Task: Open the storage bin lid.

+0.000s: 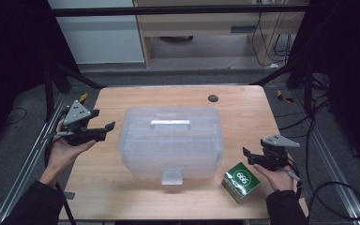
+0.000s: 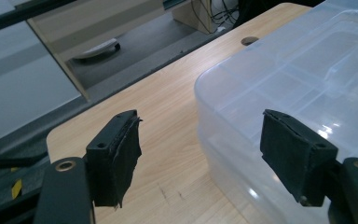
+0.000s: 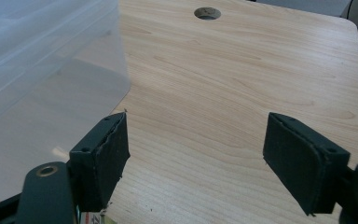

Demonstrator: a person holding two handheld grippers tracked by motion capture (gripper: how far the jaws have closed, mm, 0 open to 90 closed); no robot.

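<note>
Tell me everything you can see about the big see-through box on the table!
The plastic box is clear and frosty-looking, with rounded corners. Its lid is on, with a flat handle on top and a latch tab at the front. Divider lines show faintly through it. It sits flat in the middle of the wooden table. Nothing else touches it.

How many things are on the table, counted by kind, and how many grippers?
Clear plastic storage box: 1
Green carton: 1
Grippers, both open and empty: 2, left gripper, right gripper
Total: 4
</note>
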